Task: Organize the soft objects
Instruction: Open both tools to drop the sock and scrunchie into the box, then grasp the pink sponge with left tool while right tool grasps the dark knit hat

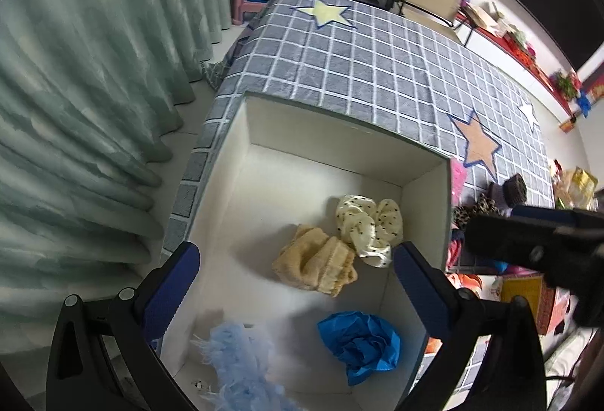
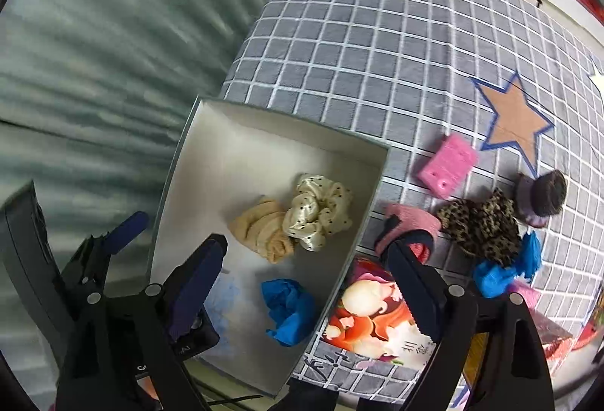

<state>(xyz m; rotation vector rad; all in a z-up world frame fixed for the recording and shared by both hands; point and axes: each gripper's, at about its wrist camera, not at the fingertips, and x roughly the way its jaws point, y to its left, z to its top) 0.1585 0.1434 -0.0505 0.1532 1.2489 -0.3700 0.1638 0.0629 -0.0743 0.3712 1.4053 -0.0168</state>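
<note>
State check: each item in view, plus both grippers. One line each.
left gripper: open, empty, over the box
right gripper: open, empty
white box: open, no lid
polka-dot scrunchie: in box, touching beige cloth
beige cloth: in box, crumpled
blue crumpled piece: in box
light blue fluffy item: in box
leopard scrunchie: on table, outside box
pink sponge: on table, outside box

Cream polka-dot scrunchie [image 2: 319, 211], leopard-print scrunchie [image 2: 481, 224], grey checked tablecloth [image 2: 377, 45]
</note>
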